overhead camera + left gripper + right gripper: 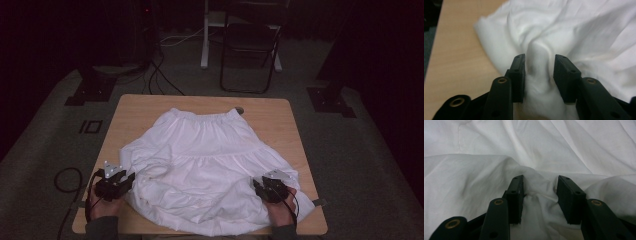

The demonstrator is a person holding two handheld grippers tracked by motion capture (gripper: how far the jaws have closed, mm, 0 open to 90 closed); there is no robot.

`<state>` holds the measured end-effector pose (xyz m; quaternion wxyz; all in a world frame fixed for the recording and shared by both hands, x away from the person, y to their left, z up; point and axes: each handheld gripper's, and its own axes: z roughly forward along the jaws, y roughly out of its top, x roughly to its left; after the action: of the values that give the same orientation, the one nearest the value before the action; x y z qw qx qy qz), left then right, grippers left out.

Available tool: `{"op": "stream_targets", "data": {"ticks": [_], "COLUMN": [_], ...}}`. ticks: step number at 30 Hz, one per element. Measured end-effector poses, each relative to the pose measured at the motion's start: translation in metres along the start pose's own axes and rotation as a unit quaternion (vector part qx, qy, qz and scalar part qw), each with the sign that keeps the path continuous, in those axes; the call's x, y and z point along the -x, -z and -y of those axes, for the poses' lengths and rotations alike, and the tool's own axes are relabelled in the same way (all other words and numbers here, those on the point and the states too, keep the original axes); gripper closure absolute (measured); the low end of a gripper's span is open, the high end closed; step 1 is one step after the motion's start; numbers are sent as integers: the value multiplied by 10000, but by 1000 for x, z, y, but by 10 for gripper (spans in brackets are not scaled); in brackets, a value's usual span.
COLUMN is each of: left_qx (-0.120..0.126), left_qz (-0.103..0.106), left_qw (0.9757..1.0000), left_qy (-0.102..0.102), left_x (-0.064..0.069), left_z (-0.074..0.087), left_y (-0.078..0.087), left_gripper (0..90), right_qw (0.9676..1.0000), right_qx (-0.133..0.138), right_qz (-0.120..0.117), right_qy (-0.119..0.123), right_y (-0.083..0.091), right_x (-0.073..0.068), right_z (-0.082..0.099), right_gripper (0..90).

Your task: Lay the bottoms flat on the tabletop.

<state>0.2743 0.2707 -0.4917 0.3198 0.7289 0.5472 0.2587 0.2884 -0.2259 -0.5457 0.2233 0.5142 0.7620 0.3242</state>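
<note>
- I am seeing the left gripper (539,68) standing with its jaws parted and a raised fold of the white gathered cotton skirt (210,165) sitting between the pads; the pads are not squeezing it, so I am reading this side as released.
- The right gripper (540,191) is likewise standing apart, straddling a small ridge of cloth that is running slack between the jaws, unpinched.
- The skirt is lying spread on the light wooden table (135,107), elastic waistband at the far edge, rumpled hem bunching at the near edge between my two tools.
- I am judging the step as picking up the near hem at both corners. The next move is calling for both sets of jaws to close firmly on their folds, catching enough layers that the thin fabric cannot slide out.
- In the high view, the left gripper (131,178) is resting low at the skirt's near-left edge and the right gripper (256,186) at its near-right, each pointing inward towards the cloth, forearms entering from the near side.
</note>
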Motion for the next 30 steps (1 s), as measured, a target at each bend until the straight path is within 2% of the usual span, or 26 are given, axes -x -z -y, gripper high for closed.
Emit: {"op": "stream_targets", "data": {"ticks": [7,11,15,19,24,28,30], "left_qx": [202,150,-25,-343,-668,-798,-804], "left_qz": [309,495,646,597,413,247,187], "left_qw": [9987,9968,9947,9937,9929,9923,9929], "left_qy": [-341,-605,-797,-889,-896,-911,-852], "left_x": [24,44,61,68,64,58,53], "left_z": [-34,-50,-59,-58,-45,-36,-32], "left_y": [-5,-18,-40,-65,-81,-85,-84], "left_gripper": [568,556,543,533,569,714,781], "right_qw": [10000,10000,10000,10000,10000,10000,10000], "right_qx": [1,1,1,0,0,-10,-6], "right_qz": [7,7,3,3,3,33,47], "right_qy": [1,1,5,8,10,-25,-29], "right_y": [0,0,0,0,0,0,0], "right_x": [0,0,0,0,0,0,0], "right_z": [0,0,0,0,0,0,0], "right_gripper": [569,569,569,569,570,575,580]}}
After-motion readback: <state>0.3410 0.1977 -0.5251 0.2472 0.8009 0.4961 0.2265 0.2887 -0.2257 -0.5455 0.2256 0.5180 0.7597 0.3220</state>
